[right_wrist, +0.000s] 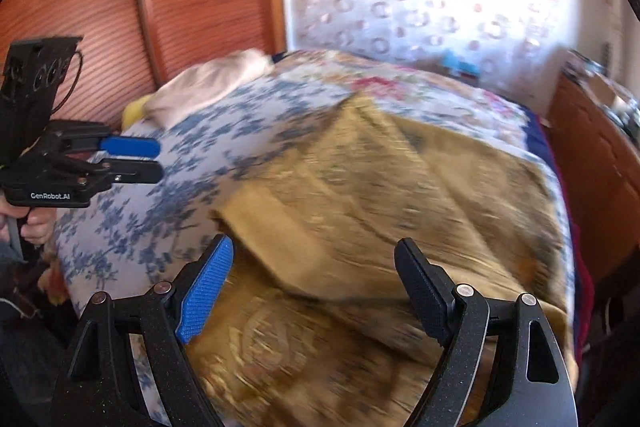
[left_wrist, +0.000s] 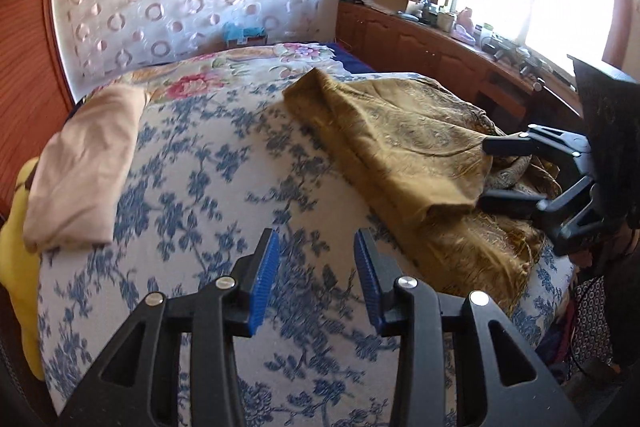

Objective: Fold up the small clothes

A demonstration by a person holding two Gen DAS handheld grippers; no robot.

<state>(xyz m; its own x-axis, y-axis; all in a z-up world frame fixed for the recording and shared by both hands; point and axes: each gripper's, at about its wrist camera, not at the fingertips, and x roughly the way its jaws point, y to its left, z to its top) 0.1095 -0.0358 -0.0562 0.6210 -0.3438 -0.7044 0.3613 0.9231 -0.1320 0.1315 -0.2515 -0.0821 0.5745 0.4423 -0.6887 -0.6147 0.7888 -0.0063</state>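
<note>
Over a blue-floral bed, the left tongs hang released and empty; the right tongs gape above a rumpled mustard paisley cloth.

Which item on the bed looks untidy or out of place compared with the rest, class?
The mustard-gold patterned cloth lies rumpled on the right side of the blue floral bedspread, one edge flipped over and its fringe bunched near the bed edge. The beige garment at the far left is already folded flat.
</note>
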